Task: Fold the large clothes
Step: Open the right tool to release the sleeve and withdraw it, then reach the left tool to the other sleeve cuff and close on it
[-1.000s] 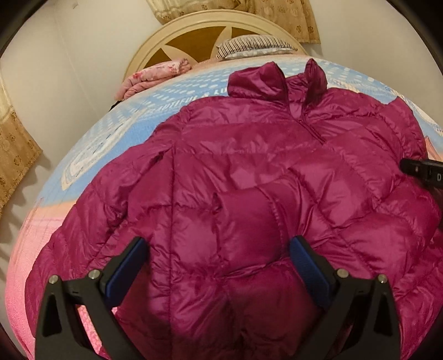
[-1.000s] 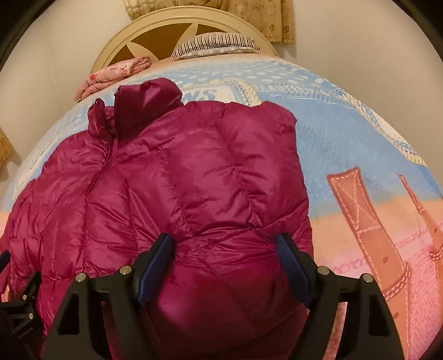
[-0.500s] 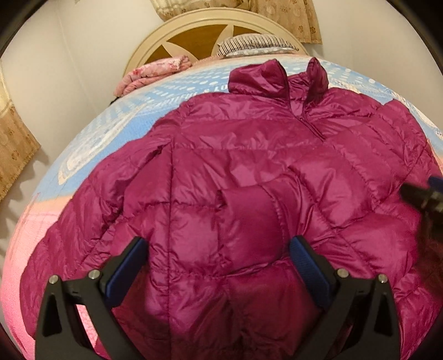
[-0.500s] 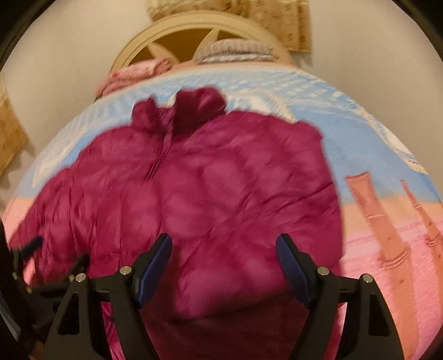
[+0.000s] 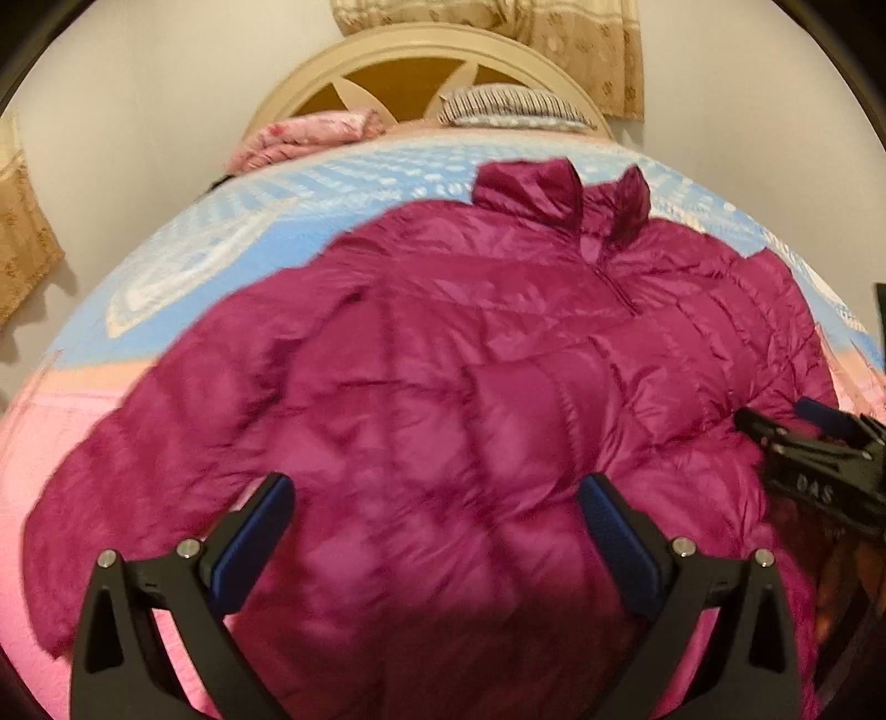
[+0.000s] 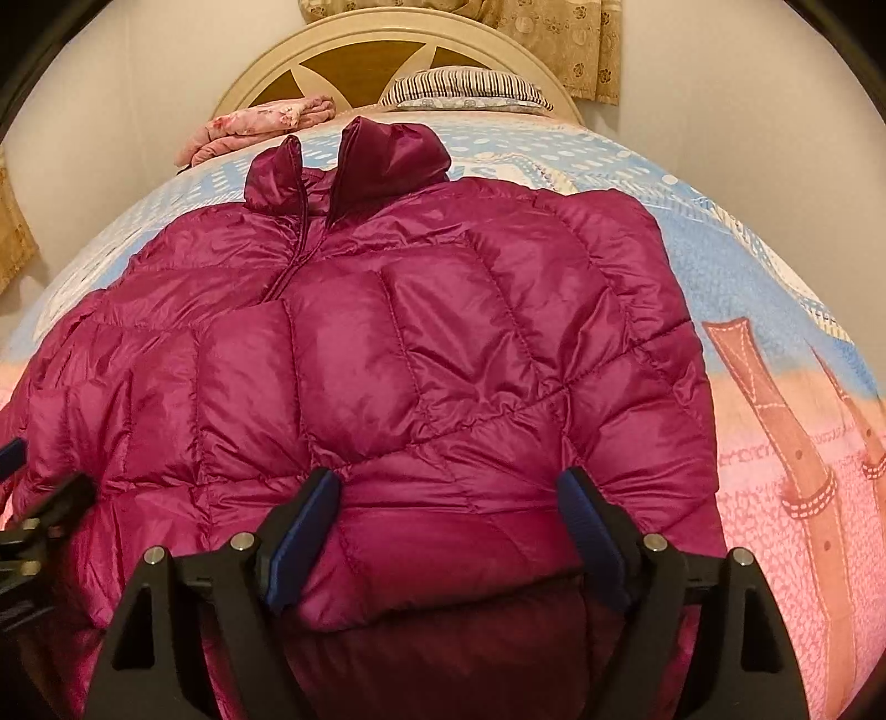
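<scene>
- Puffer jacket (image 6: 421,354): magenta, quilted, lying front-up on the bed, collar (image 6: 387,160) toward the headboard, hem toward the grippers.
- Right gripper (image 6: 443,526): jaws stand wide and have just been opening further; the folded-in right side of the jacket bulges between the blue pads, and no pinch on the fabric is visible.
- Left gripper (image 5: 437,531): jaws spread wide over the lower left of the jacket; this view is blurred, and nothing appears clamped.
- Key relation: the jacket's long axis runs straight away from both grippers, hem near, collar far. The left sleeve (image 5: 138,471) lies spread outward on the left gripper's side, so the left hand is judged nearer to the next fold.
- Surface: a bedspread (image 6: 775,310) in blue and pink print, soft and yielding.
- Room: a cream arched headboard (image 6: 398,50), a striped pillow (image 6: 470,91), a folded pink blanket (image 6: 260,124), beige curtains (image 6: 554,39), plain walls.
</scene>
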Motion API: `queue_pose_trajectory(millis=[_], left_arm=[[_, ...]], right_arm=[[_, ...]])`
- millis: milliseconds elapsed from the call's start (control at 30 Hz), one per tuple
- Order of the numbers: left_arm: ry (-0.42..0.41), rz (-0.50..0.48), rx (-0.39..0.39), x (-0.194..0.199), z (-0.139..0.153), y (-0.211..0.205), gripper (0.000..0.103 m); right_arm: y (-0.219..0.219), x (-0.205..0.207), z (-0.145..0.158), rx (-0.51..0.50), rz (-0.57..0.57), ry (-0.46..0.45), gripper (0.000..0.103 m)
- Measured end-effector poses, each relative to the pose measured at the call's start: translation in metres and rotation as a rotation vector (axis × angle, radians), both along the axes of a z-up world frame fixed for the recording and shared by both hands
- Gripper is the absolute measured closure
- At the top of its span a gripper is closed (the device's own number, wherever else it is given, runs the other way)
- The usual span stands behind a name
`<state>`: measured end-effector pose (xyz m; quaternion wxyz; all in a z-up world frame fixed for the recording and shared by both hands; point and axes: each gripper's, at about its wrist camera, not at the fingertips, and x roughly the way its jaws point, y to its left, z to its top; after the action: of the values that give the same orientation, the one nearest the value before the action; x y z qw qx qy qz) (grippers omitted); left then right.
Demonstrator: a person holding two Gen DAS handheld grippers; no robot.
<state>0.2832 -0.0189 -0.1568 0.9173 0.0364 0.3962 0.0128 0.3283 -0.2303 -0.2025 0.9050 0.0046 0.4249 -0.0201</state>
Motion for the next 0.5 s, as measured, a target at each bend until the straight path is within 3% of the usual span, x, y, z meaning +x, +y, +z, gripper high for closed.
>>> queue_pose_trajectory(millis=[200,400,500], left_arm=[[-0.058,0.069,0.093,-0.019,0.016,0.034,0.000],[-0.100,0.177,0.063,-0.049,0.025,0.092,0.000],[-0.106,0.239,0.104,-0.064,0.022,0.121,0.000]], right_arm=[[0.001,-0.001,0.000,-0.006,-0.002,-0.003,0.020],[0.000,-0.002,0.000,0.003,-0.002,-0.010,0.020],[-0.001,-0.003,0.001,0.005,0.000,-0.013,0.020]])
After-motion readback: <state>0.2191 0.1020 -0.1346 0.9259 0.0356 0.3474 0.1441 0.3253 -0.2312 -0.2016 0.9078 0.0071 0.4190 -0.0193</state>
